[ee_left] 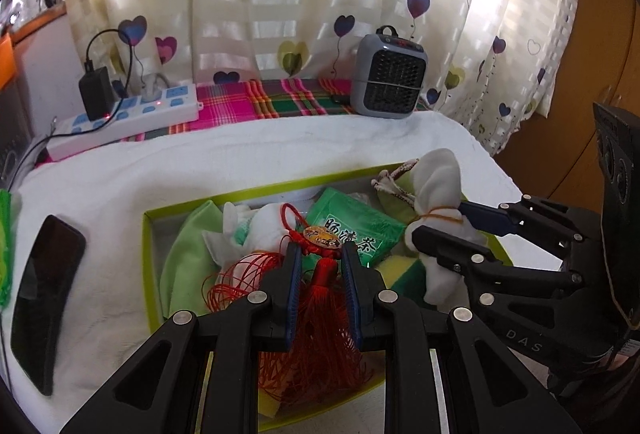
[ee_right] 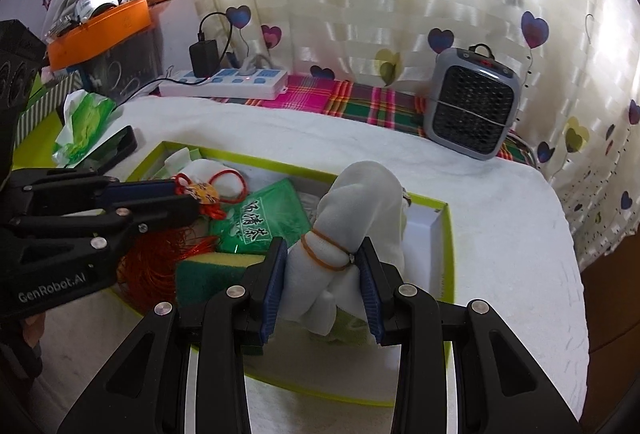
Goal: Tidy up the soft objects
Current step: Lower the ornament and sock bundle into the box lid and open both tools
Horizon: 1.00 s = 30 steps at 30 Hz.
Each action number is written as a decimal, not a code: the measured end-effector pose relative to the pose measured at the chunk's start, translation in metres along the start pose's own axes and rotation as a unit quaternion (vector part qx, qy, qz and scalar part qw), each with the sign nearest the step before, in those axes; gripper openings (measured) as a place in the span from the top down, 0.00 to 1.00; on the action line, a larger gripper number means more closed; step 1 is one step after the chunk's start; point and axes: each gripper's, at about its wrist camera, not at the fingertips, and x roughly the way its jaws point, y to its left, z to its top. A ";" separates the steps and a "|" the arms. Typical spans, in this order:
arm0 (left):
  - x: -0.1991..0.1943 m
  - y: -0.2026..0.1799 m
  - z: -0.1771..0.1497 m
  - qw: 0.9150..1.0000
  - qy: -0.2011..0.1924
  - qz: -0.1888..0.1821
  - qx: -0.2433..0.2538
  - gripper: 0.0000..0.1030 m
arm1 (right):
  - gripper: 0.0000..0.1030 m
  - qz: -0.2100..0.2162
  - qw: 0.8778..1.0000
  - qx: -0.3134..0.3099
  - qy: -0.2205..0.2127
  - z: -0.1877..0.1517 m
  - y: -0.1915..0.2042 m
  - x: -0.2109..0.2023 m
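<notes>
"GenRobot.AI" marks the left tongs (ee_right: 192, 209), "DAS" the right tongs (ee_left: 436, 226), and the green packet (ee_left: 356, 230) bears "肠清茶".

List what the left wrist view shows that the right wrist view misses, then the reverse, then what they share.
Only the left wrist view: the light green cloth inside the box, and the wooden door on the right.

Only the right wrist view: the orange tray of clutter, and the green-and-yellow sponge seen plainly.

Both: the left tool closed on the red tassel ornament, the right tool gripping the white bundle at its rubber band, the green tea packet, the heater, the power strip and the phone.
</notes>
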 end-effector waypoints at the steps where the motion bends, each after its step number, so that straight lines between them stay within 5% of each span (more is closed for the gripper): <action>1: 0.001 0.000 0.000 1.000 0.000 0.001 0.001 0.82 | 0.64 0.003 1.000 0.000 0.001 0.000 0.000 0.001; 19: 0.005 -0.010 -0.004 1.000 -0.003 0.011 0.011 0.77 | 0.62 0.010 1.000 0.007 -0.011 -0.003 0.000 0.006; 28: 0.001 -0.014 -0.007 1.000 -0.006 0.009 0.014 0.68 | 0.56 0.006 1.000 0.013 -0.023 -0.005 -0.002 0.001; 30: 0.001 -0.014 -0.007 1.000 -0.005 0.009 0.014 0.67 | 0.48 0.002 1.000 0.014 -0.025 -0.005 -0.001 0.000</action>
